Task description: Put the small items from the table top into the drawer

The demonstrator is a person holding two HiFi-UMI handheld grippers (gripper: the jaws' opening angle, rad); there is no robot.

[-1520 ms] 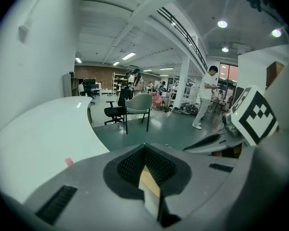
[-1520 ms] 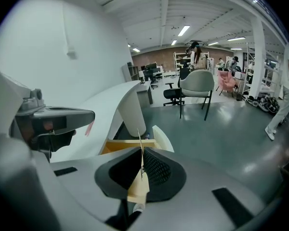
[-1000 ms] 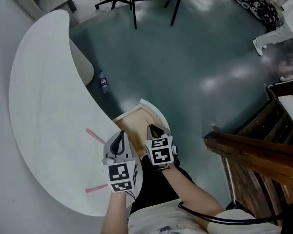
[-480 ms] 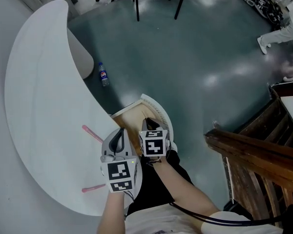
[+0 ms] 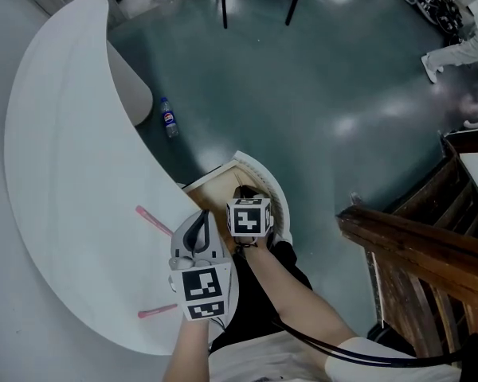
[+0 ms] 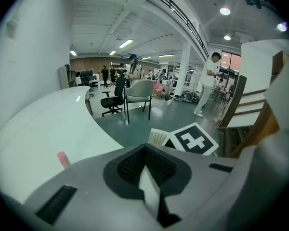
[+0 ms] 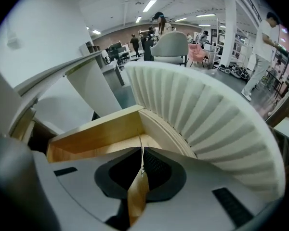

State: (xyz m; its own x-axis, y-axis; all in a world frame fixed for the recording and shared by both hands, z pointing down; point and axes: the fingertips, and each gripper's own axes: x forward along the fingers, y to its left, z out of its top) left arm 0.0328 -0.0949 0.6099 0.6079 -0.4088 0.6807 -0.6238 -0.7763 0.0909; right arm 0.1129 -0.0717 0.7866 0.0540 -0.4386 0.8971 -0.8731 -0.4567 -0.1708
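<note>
Drawer (image 5: 264,180) stands open under right hand-held gripper (image 5: 245,190), pinched on a thin stick (image 7: 141,154); left hand-held gripper (image 5: 200,215) (closed, empty) hovers over desk (image 5: 64,173) beside two pink sticks (image 5: 154,221).

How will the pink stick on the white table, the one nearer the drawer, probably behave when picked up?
The pink stick looks thin and small, so probably light. It lies flat on the smooth table, so it may slide when pushed. Its straight shape suggests stiffness, but I cannot be sure.

The thin sliver (image 7: 140,141) pinched in the right gripper (image 7: 142,152) is too slight to identify.
</note>
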